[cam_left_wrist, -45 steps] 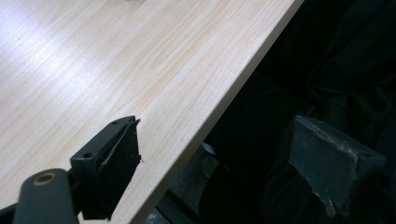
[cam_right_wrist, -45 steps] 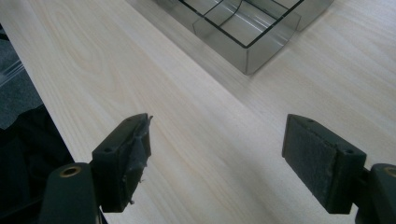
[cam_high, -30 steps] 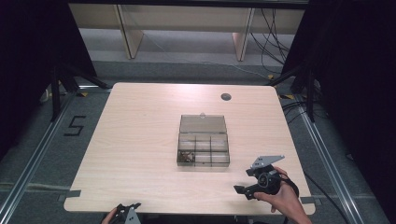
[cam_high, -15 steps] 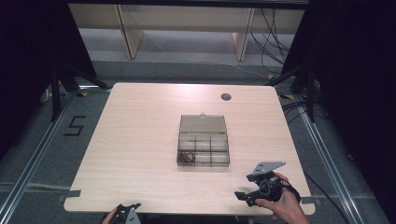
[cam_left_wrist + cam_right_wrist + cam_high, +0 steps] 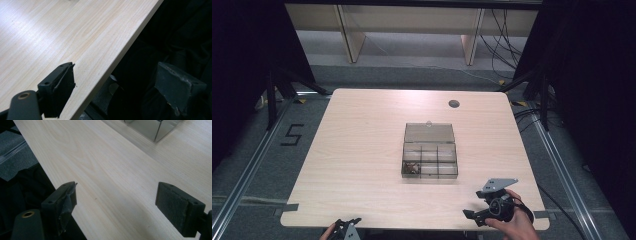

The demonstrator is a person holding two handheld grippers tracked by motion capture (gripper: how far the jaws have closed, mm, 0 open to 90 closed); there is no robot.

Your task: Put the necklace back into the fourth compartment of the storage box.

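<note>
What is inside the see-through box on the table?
The box lies open, split into small compartments. The front-left compartment holds some small dark bits, too tiny to name. The other compartments look empty, though their tinted walls make that hard to tell.

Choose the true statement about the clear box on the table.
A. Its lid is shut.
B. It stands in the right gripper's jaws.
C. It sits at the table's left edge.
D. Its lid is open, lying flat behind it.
D: the box sits mid-table with its lid folded back flat, compartments exposed.

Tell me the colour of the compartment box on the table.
Smoky translucent grey, seen best in the high view: compartment box.
</note>
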